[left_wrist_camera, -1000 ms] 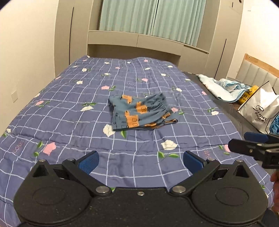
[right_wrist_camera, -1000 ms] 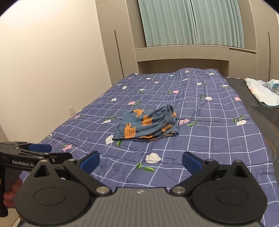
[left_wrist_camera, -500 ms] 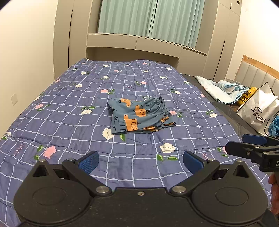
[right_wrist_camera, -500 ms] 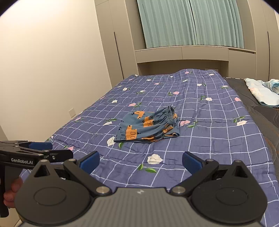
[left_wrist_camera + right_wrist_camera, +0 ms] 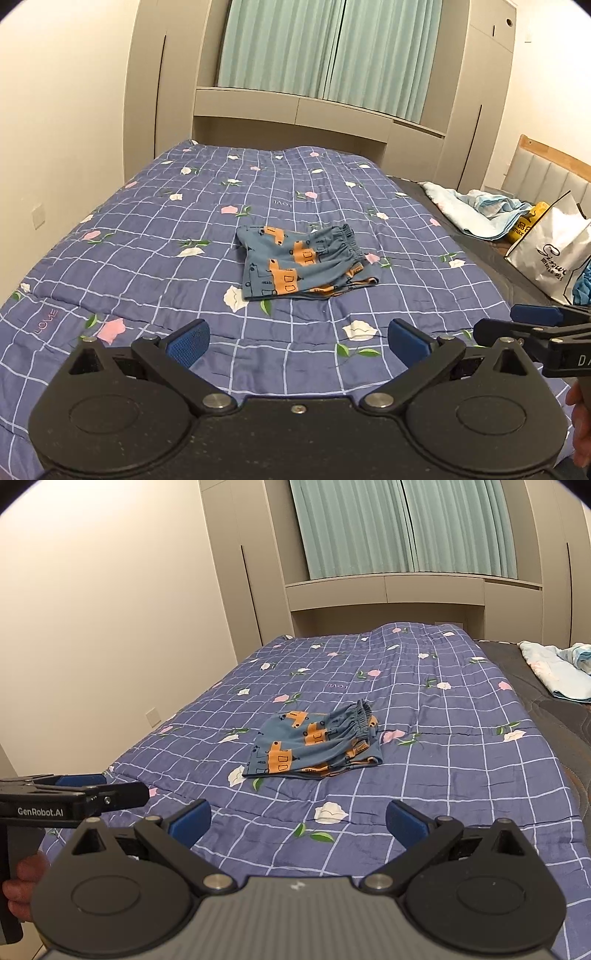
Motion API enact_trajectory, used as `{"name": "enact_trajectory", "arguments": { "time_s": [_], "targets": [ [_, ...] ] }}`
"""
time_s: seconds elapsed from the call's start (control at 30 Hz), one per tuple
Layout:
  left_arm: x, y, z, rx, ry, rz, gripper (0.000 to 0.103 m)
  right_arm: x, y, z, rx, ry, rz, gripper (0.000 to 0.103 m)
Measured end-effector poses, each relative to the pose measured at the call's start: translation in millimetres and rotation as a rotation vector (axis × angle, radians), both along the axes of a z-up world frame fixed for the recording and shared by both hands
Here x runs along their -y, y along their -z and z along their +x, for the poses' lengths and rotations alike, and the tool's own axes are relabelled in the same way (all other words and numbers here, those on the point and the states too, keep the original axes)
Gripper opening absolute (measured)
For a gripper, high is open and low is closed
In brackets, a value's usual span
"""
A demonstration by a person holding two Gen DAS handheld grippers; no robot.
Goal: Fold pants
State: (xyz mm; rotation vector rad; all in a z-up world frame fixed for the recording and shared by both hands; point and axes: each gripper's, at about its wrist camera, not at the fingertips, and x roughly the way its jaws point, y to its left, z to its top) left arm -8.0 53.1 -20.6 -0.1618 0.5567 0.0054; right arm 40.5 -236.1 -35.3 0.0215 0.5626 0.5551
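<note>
the small blue pants with orange truck print (image 5: 301, 264) lie in a folded bundle mid-bed on the purple checked floral quilt (image 5: 147, 258), well apart from both tongs. left gripper (image 5: 297, 338) and right gripper (image 5: 297, 818) gape wide, empty. folding looks finished; next would likely be pulling away

Small folded cloth pants (image 5: 301, 264) in dusty blue, printed with orange vehicle shapes outlined in dark lines, gathered blue waistband; beneath them a quilted bed cover (image 5: 155, 258) in violet-blue, crossed by a thin white grid and scattered with pink and white flowers on green leaves. Pleated curtains (image 5: 332, 51) in pale mint green, flat cabinet fronts (image 5: 295, 110) in beige-grey, plain wall (image 5: 92, 627) in cream. Black-bodied left gripper (image 5: 298, 338) and right gripper (image 5: 298, 818), both with blue finger pads (image 5: 188, 341); crumpled blanket (image 5: 476, 210) in light blue, white glossy bag (image 5: 554, 251) with dark script.
</note>
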Motion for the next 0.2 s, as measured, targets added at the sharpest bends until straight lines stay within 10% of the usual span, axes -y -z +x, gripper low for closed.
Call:
{"name": "enact_trajectory", "arguments": {
  "time_s": [0.2],
  "targets": [
    [-5.7, 5.0, 4.8, -0.038, -0.002, -0.039, 0.103, -1.2, 1.5, 2.8, -0.003, -0.001, 0.003, 0.103]
  ]
}}
